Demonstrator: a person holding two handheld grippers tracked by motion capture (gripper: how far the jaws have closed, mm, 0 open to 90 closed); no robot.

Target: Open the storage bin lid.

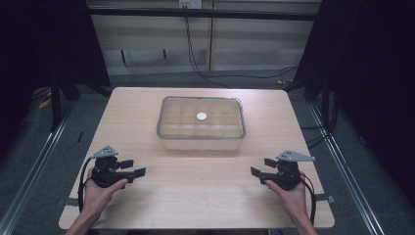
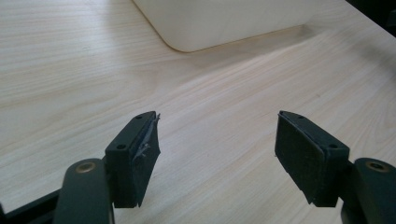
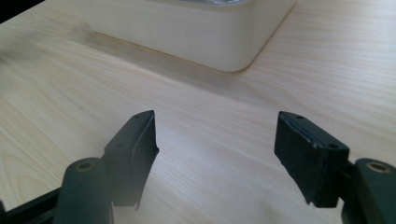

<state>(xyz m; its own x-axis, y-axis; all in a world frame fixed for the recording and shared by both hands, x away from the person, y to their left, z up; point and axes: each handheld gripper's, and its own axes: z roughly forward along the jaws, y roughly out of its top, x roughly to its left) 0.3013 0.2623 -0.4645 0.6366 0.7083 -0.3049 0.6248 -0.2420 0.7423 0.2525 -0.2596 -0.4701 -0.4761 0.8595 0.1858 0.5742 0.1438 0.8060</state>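
Both grippers, left (image 1: 136, 168) and right (image 1: 258, 167), rest on the table (image 1: 195, 196), fingers spread with nothing between them. The box (image 1: 200, 122) stands well ahead of the fingertips.

From above my table (image 1: 147, 205) looks dim, surroundings black. My gripper views are brighter; the box (image 3: 196, 32) casts a soft shadow, perhaps slightly blurred.

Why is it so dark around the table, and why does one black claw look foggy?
High view: light falls on the table and the clear box, while the sides stay nearly black. Right gripper view: the right hand-held gripper has a hazy, blurred lower left jaw, and the box casts a soft shadow. Left gripper view: the left hand-held gripper looks sharp.
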